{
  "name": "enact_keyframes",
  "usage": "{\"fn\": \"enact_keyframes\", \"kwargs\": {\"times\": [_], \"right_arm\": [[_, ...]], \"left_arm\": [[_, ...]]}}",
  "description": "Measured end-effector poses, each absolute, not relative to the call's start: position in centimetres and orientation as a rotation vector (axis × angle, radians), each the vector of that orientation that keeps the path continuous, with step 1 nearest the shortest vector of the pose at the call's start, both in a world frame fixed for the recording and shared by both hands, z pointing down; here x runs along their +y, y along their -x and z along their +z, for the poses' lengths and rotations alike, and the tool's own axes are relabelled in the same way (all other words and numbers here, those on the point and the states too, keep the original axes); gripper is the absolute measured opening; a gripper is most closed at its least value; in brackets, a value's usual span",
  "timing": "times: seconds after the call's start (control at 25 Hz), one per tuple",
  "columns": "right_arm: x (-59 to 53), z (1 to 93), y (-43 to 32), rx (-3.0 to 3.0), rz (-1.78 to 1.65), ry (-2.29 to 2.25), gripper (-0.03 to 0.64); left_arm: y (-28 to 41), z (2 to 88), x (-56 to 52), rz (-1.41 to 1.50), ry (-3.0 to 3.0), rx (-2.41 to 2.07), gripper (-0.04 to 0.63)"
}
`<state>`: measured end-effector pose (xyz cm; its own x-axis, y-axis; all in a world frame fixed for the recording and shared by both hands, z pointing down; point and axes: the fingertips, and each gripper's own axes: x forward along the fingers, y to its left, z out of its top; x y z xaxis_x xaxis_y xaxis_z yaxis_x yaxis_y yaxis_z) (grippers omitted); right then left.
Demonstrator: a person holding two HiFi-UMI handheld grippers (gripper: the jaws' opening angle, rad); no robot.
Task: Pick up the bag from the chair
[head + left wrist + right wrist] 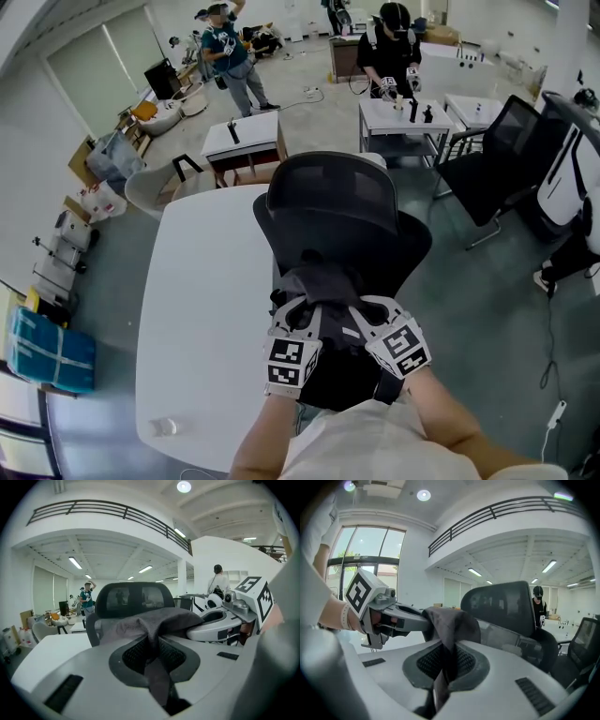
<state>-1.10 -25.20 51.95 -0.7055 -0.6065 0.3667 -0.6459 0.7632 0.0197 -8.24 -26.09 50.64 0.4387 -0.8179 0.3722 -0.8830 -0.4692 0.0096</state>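
Both tools are white moulded shells. The left gripper (298,311) and the right gripper (367,314) each carry a cube (292,361) faced with black-and-white square markers. Seen along the jaws, the white casing dips into a dark grey oval collar (154,667) lined with black ribbed mesh. Short black slots (65,693) are set into the shell on either side of it. A grey metal fitting (234,605) with a small round knob sits beside the right marker cube. The person wears a pale cream short-sleeved top (375,441).
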Motion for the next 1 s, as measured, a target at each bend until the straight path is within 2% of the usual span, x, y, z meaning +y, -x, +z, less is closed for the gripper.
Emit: {"fn": "enact_keyframes", "kwargs": {"times": [0.48,1.0], "right_arm": [[-25.6,41.5,1.3,-2.776,-0.078,-1.064,0.025],[-25.8,38.1,1.4,-2.833,-0.138,-1.045,0.025]], "left_arm": [[8.5,40.6,-26.4,0.211,-2.618,-1.602,0.058],[8.6,36.7,-26.6,0.112,-2.676,-1.621,0.058]]}}
